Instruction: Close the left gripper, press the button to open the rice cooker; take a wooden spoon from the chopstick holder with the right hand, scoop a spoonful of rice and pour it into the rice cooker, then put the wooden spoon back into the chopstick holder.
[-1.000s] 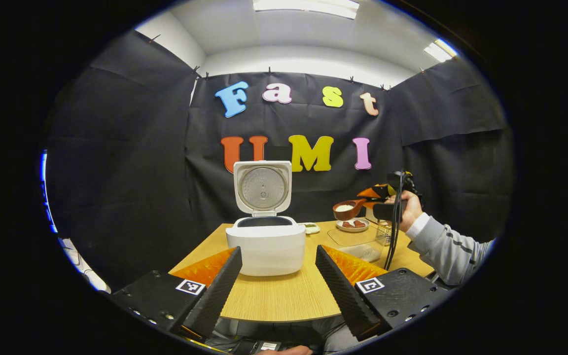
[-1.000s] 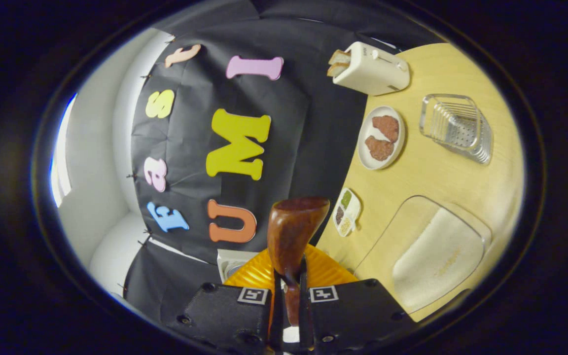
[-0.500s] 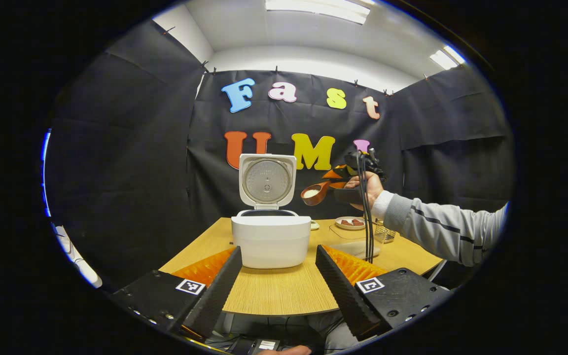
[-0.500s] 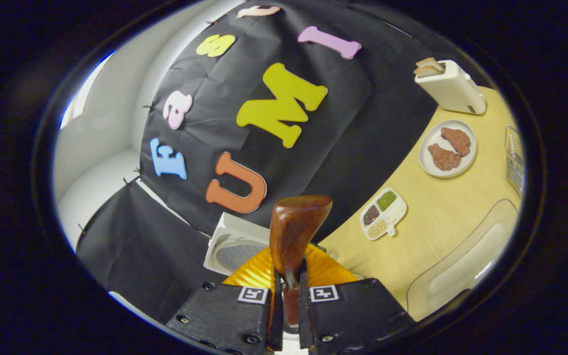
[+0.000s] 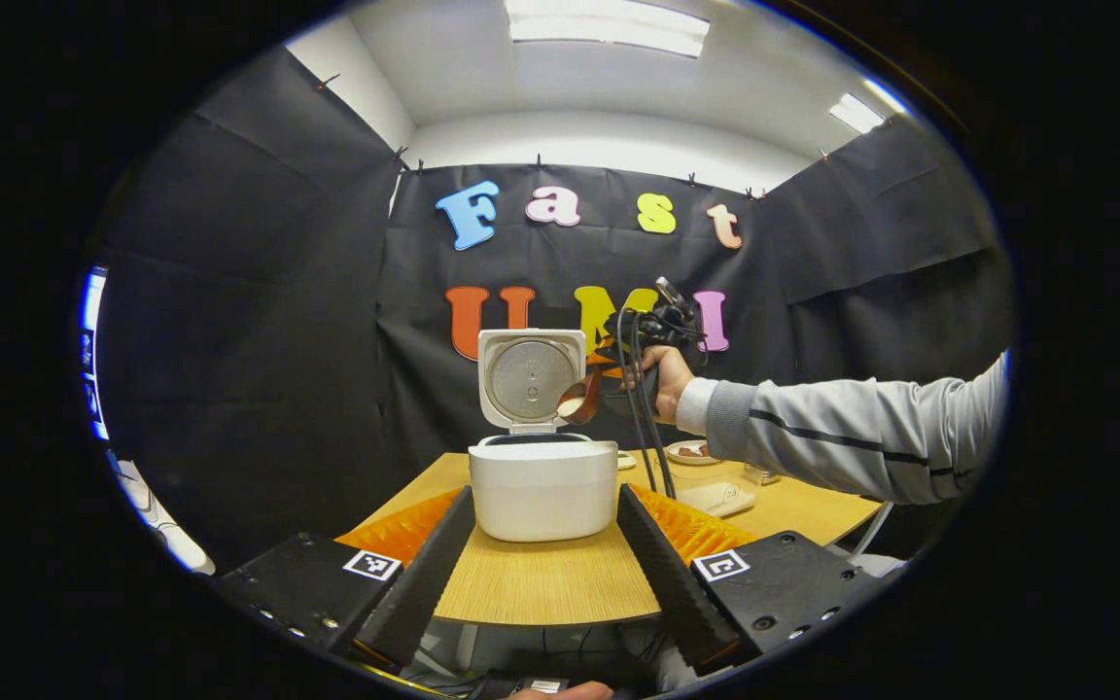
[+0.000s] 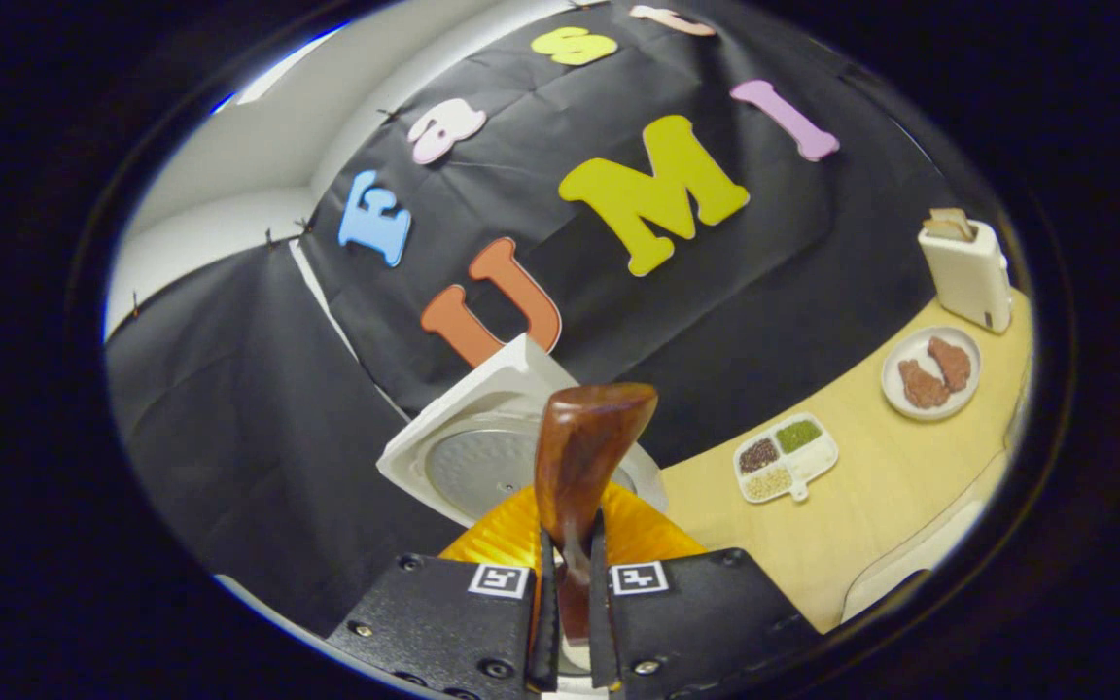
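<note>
Wooden spoon (image 5: 579, 399), loaded with white rice, hangs tilted just above the far right rim of the open rice cooker (image 5: 542, 476), its bowl beside the raised lid (image 5: 531, 377). The right tongs (image 6: 568, 622) are clamped on the spoon's handle, both fingers pressing it; the left tongs (image 5: 542, 569) stand apart and empty at the near edge of the worktop (image 5: 541, 583), the cooker framed between their fingers. The step in hand looks like the pour: it calls for bringing the spoon bowl fully over the pot opening before rolling the wrist further, tipping slowly so grains fall inside rather than onto the rim or the worktop, and keeping clear of the lid. The right gripper view looks past the back of the spoon (image 6: 584, 457) at the lid's underside (image 6: 482, 457), so the rice and the pot mouth are hidden there. The chopstick holder cannot be made out, and the cooker's inside is too dark to judge.
</note>
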`<state>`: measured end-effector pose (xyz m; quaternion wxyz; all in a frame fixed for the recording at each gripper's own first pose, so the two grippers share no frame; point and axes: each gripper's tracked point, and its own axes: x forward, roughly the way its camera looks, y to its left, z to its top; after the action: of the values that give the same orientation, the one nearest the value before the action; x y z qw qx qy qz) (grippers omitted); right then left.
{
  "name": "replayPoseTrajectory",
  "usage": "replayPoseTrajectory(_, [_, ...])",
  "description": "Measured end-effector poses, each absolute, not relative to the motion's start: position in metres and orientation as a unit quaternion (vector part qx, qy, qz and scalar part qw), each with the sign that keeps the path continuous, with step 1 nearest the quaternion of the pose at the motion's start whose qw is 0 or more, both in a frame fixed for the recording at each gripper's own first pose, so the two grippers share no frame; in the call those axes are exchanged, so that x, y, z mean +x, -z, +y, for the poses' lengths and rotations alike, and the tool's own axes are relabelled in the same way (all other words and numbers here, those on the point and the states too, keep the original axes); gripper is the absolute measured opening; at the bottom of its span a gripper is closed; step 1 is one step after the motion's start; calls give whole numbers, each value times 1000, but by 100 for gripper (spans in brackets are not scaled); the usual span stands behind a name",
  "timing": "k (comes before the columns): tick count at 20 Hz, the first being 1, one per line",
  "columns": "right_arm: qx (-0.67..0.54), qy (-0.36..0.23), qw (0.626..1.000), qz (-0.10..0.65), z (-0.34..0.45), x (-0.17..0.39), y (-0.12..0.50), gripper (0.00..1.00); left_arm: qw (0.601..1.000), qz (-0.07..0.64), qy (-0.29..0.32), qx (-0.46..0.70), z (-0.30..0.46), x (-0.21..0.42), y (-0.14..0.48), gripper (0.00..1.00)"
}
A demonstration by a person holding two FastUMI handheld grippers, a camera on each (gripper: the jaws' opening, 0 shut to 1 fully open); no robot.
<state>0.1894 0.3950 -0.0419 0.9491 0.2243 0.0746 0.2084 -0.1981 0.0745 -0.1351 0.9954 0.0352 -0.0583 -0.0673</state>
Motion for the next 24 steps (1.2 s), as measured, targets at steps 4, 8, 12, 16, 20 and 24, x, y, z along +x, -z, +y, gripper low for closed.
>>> replayPoseTrajectory(4, [97,-206,974,13,421,182,31,17,997,-43,58,7,82,-192,144,94])
replayPoseTrajectory(8, [-7,-212,977,-25,449,168,39,18,998,-46,46,13,86,-185,144,94])
replayPoseTrajectory(12, [-94,-219,970,-52,471,158,52,18,998,-44,50,14,82,-189,148,95])
replayPoseTrajectory(16, [-145,-218,963,-68,469,148,59,18,997,-48,58,-4,79,-187,142,95])
replayPoseTrajectory(20, [-150,-227,960,-66,448,142,47,18,998,-42,51,-5,71,-183,140,94])
replayPoseTrajectory(24, [-147,-218,962,-76,391,127,21,14,998,-43,46,10,57,-178,139,94])
